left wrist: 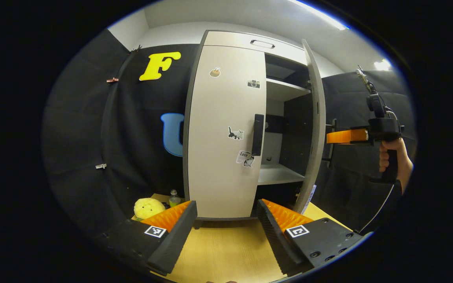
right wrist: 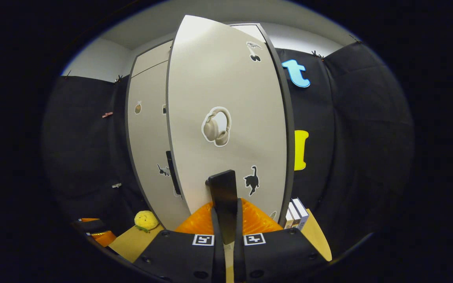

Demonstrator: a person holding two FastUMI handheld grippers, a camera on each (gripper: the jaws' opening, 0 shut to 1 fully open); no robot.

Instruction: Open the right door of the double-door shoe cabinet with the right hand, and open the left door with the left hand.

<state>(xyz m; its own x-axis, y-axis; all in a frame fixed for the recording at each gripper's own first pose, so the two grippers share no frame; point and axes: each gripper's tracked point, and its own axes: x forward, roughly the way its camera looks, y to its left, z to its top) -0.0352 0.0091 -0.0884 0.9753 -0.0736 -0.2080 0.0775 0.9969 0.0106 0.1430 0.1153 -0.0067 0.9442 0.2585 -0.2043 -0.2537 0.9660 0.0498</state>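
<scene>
The shoe cabinet stands on a wooden table. Its left door (left wrist: pixel 224 133) is closed, with a black vertical handle (left wrist: pixel 257 135) at its inner edge. My left gripper (left wrist: pixel 226 224) is open, low in front of that door and well short of the handle. The right door (left wrist: pixel 316 125) is swung out and appears edge-on in the left gripper view. In the right gripper view that door's (right wrist: pixel 226 118) front faces me, and my right gripper (right wrist: pixel 226 220) is shut on its black handle (right wrist: pixel 223 192). A hand holds the right gripper (left wrist: pixel 330 137) beside the open door.
Inside the open half are pale shelves (left wrist: pixel 279 173). A yellow plush toy (left wrist: pixel 148 207) and a small green bottle (left wrist: pixel 174 198) sit on the table (left wrist: pixel 226 251) left of the cabinet. Some books (right wrist: pixel 295 214) stand at its right side.
</scene>
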